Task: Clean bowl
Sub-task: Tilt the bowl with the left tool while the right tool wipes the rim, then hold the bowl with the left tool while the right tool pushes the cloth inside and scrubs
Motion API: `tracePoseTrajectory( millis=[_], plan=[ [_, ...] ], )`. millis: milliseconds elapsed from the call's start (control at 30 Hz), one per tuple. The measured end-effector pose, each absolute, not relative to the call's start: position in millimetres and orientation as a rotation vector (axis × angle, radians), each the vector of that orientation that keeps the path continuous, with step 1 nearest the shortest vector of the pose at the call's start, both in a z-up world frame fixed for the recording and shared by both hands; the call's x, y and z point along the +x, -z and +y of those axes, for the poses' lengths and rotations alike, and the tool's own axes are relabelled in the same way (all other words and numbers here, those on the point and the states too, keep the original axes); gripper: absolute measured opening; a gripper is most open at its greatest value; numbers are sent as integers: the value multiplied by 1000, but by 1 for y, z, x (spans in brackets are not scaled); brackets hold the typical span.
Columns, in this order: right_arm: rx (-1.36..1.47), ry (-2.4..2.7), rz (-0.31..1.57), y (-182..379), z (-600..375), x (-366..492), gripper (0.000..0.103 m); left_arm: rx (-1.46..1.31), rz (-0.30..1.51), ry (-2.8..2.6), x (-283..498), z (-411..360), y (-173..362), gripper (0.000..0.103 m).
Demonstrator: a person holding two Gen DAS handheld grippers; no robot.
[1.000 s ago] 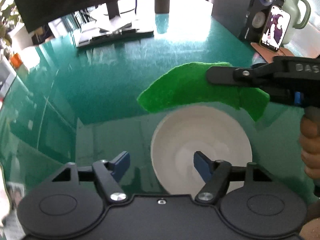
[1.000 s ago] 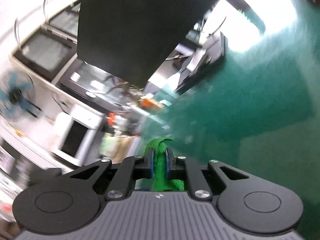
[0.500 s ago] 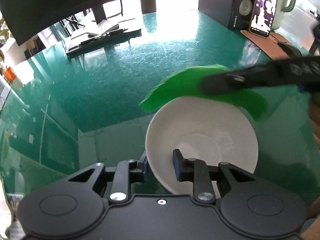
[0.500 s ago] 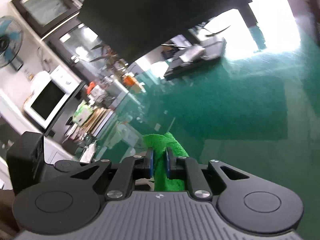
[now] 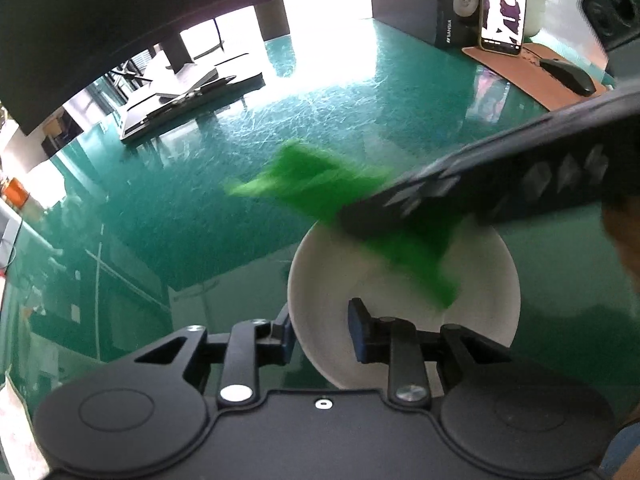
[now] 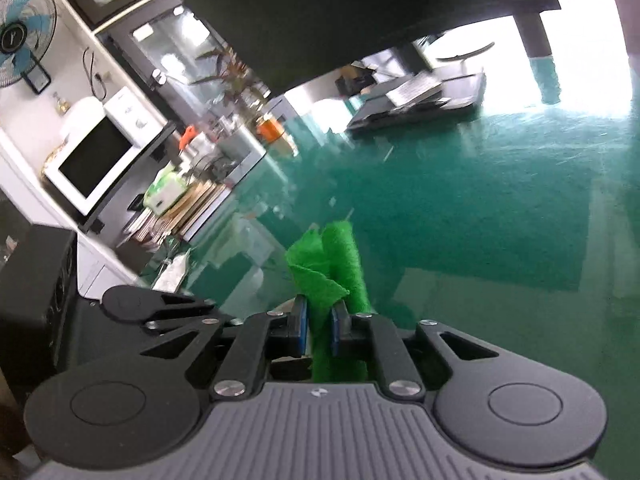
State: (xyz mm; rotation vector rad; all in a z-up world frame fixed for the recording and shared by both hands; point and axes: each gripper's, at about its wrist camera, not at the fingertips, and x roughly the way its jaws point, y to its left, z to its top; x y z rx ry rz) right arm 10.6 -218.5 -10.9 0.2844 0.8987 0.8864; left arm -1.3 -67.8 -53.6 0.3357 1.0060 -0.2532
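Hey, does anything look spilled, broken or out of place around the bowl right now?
Nothing stands out. The white bowl looks intact, its rim gripped by the left claw. The right claw holds the green cloth over it. No spill shows on the green table.

I see a glossy, scratched green tabletop point(image 5: 328, 120), a smooth matt white bowl point(image 5: 404, 280) on it, a fuzzy cloth point(image 6: 344, 256).

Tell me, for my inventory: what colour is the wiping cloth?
Bright green cloth; the right wrist view shows it best.
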Motion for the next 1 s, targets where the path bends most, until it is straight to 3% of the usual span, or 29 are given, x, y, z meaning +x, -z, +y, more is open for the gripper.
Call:
tracePoseTrajectory(
  millis=[167,267,333,400,433,700,1000],
  plan=[
    [230,-940,872,3,-192,6,13,313,1009,247,-1,-66,52,28],
    [265,-921,870,2,-194,10,24,323,1012,255,1,-67,52,28],
    [276,-916,866,4,-195,11,19,325,1013,259,2,-67,52,28],
    [304,-881,867,9,-199,15,5,320,1013,256,3,-66,53,28],
    [317,-867,868,11,-201,17,3,317,1012,254,3,-66,53,28],
    [411,-729,887,20,-241,35,6,313,1005,247,3,-68,53,28],
    [345,-865,884,20,-215,22,4,329,996,241,1,-72,53,28]
  ],
)
